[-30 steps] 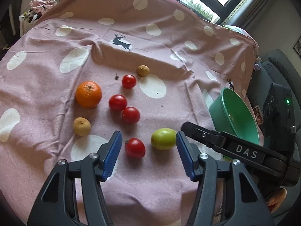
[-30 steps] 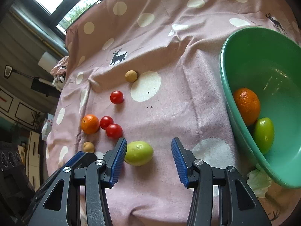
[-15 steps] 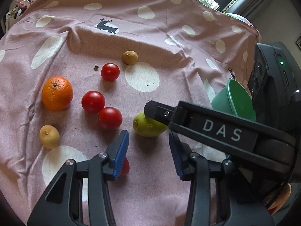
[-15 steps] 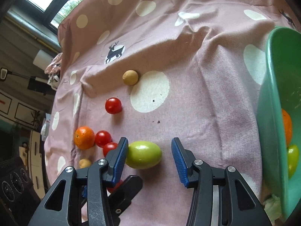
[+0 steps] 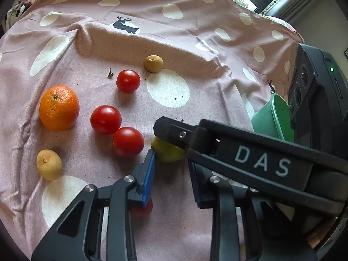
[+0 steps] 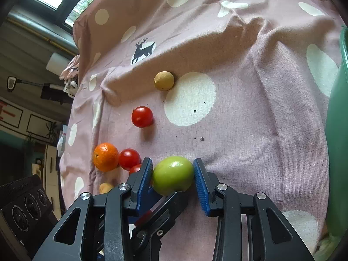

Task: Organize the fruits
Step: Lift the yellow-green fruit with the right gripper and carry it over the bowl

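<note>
1. The right gripper (image 6: 171,162) is clenched on the smooth, round green fruit (image 6: 171,175). Both blue ribbed pads are pressed against its sides, the jaws having just been closing, and the fruit is seen resting on the pink cloth with cream dots (image 6: 250,130)
2. The left gripper (image 5: 171,159) is kept released with only a narrow gap. Its jaws have just been closing, and nothing but bare cloth is seen between the pads
3. A small red round tomato (image 5: 141,209) is largely hidden under the left gripper's left finger, outside the gap. Whether it is touched cannot be told
4. The left gripper's view is crossed by the right gripper's black finger, lettered "DAS", just ahead of the left gripper's right finger. The green fruit is partly covered beneath it, just beyond the left gripper's left fingertip
5. Ahead and to the left of the left gripper, a near red tomato (image 5: 128,141) and a middle red tomato (image 5: 106,119) are found side by side, and a far red tomato (image 5: 128,81) is set farther ahead
6. Farther left, a dimpled orange mandarin (image 5: 59,108) and a near tan round fruit (image 5: 49,167) are seen. A far tan round fruit (image 5: 153,63) is placed beyond the far red tomato
7. A green plastic bowl (image 5: 280,117) is located to the right of both grippers, apart from the held fruit
</note>
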Tool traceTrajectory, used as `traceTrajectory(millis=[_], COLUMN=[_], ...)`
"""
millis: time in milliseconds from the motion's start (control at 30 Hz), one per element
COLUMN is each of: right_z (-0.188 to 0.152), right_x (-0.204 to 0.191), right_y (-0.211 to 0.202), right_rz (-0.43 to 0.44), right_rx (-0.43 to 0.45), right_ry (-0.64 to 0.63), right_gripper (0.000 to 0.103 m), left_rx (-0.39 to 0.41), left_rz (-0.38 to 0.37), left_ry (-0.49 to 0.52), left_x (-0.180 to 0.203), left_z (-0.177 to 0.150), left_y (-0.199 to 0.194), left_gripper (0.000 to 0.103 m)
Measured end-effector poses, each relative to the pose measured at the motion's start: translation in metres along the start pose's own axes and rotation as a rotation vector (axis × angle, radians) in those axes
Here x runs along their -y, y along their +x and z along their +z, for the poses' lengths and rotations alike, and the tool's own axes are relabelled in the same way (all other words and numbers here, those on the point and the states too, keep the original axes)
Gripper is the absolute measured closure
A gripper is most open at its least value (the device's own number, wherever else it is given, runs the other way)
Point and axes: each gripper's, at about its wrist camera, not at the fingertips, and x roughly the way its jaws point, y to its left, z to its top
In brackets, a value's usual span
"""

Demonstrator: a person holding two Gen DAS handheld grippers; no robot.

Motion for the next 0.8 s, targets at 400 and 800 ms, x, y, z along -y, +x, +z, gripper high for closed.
traceTrajectory(millis=[400, 800], right_z=[-0.012, -0.033], right_x=[-0.012, -0.037], right_y=[-0.035, -0.077], right_rz=[0.029, 0.08], right_rx=[0.121, 0.26], right_ry=[-0.048, -0.138], right_gripper=[0.062, 0.062], left_rx=[0.101, 0.229], left_rz=[-0.014, -0.023], left_ry=[0.051, 0.123], left_x=[0.015, 0.033], left_z=[-0.007, -0.02], left_y=[-0.035, -0.08], left_gripper=[0.073, 0.074])
